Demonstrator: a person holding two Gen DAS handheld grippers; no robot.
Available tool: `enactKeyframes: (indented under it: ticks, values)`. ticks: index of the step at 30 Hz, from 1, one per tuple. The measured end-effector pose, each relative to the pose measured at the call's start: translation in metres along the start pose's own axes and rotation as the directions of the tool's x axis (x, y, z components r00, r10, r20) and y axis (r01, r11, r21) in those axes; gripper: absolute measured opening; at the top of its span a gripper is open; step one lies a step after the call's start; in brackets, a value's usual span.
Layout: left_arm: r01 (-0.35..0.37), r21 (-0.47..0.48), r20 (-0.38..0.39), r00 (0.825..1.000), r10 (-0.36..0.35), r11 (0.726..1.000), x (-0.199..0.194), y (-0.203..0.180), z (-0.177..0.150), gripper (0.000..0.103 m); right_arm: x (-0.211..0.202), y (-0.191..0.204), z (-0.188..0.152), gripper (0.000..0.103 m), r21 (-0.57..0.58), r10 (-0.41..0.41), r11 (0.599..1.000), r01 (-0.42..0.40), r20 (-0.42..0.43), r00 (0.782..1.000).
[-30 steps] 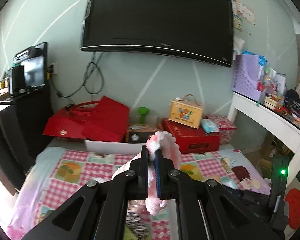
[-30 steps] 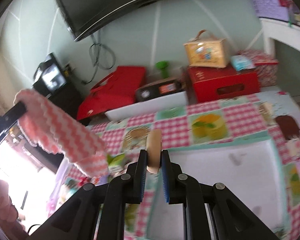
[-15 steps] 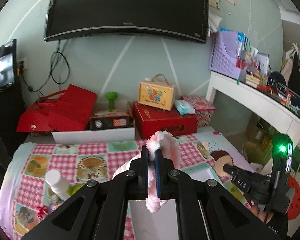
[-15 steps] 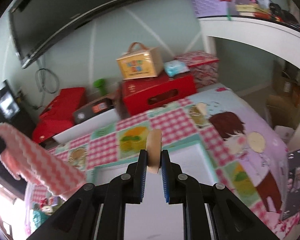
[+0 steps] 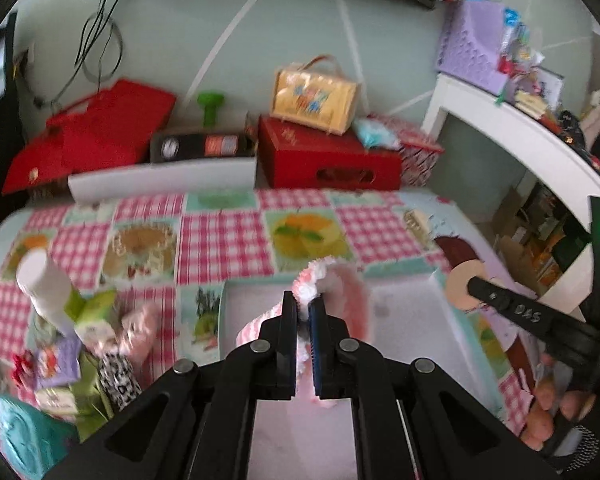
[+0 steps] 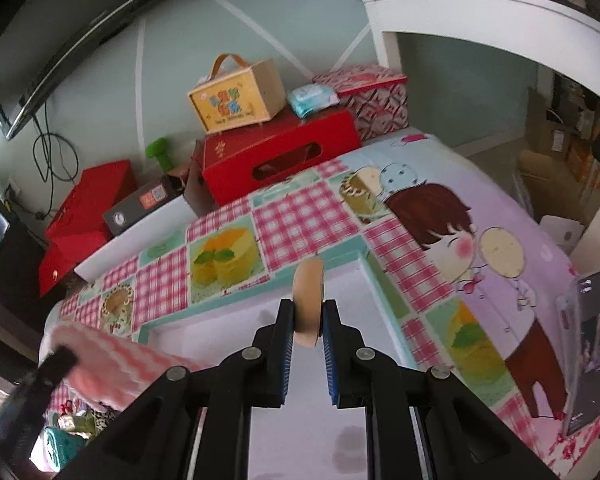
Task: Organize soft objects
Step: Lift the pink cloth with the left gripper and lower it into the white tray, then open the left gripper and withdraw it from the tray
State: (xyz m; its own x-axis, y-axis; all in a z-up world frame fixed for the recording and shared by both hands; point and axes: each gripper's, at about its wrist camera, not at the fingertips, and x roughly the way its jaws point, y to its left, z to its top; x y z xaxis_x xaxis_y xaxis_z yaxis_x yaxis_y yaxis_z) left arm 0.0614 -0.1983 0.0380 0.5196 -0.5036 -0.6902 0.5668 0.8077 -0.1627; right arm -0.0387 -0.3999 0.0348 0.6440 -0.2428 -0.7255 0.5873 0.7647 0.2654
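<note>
A pink fluffy cloth is pinched between the jaws of the left gripper, its white-fringed fold bulging just past the tips and the rest draping down behind and to the right of them. The jaws stand narrow, closed on the fabric. Directly below and ahead of them lies the white tray, set on the checked tablecloth. The right gripper clamps a round tan sponge pad on edge, the disc standing upright between its blue pads, jaws narrow on it; the same tray's far corner sits just beyond its tips.

By my reading, this is the carrying step: both soft things are lifted and held over the tray, neither yet set down. The next move calls for lowering each one onto the tray floor and opening the jaws only once the item rests there, keeping the two apart. To the left of the left jaws a heap of small items waits on the tablecloth.
</note>
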Motion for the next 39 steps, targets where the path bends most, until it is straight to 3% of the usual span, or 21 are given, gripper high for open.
enactKeyframes:
  ticks: [5, 11, 23, 27, 30, 33, 35, 37, 39]
  values:
    - [-0.023, -0.047, -0.088, 0.996, 0.019, 0.999, 0.032, 0.011, -0.014, 0.006, 0.018, 0.009, -0.006, 0.015, -0.027, 0.001, 1.000, -0.002, -0.035, 0.999]
    - [-0.053, -0.038, -0.175, 0.983, 0.045, 0.998, 0.059, 0.013, -0.034, 0.006, 0.037, 0.013, -0.013, 0.017, -0.038, -0.001, 0.999, -0.002, -0.088, 0.996]
    - [-0.072, -0.012, -0.232, 0.970, 0.068, 0.997, 0.062, 0.014, -0.048, 0.007, 0.057, 0.001, -0.019, 0.018, -0.005, -0.077, 0.997, 0.077, -0.185, 0.980]
    - [-0.083, -0.001, -0.234, 0.969, 0.081, 0.997, 0.058, 0.014, -0.047, 0.011, 0.051, 0.005, -0.018, 0.039, -0.032, -0.102, 0.995, 0.097, -0.172, 0.980]
    - [-0.079, -0.012, -0.234, 0.969, 0.074, 0.997, 0.054, 0.016, -0.046, 0.015, 0.045, 0.008, -0.015, 0.042, -0.040, -0.095, 0.995, 0.090, -0.157, 0.983]
    - [-0.074, -0.025, -0.218, 0.974, 0.067, 0.997, 0.046, 0.018, -0.043, 0.026, 0.035, 0.012, -0.013, 0.042, -0.055, -0.102, 0.994, 0.095, -0.130, 0.986]
    - [-0.068, -0.033, -0.201, 0.978, 0.060, 0.997, 0.040, 0.019, -0.040, 0.041, 0.027, 0.017, -0.011, 0.043, -0.064, -0.098, 0.994, 0.092, -0.106, 0.990]
    - [-0.067, -0.037, -0.185, 0.981, 0.059, 0.997, 0.036, 0.019, -0.038, 0.063, 0.020, 0.023, -0.009, 0.059, -0.078, -0.096, 0.993, 0.089, -0.086, 0.992]
    - [-0.070, -0.045, -0.174, 0.983, 0.061, 0.997, 0.032, 0.019, -0.036, 0.069, 0.016, 0.029, -0.009, 0.071, -0.096, -0.098, 0.991, 0.091, -0.072, 0.993]
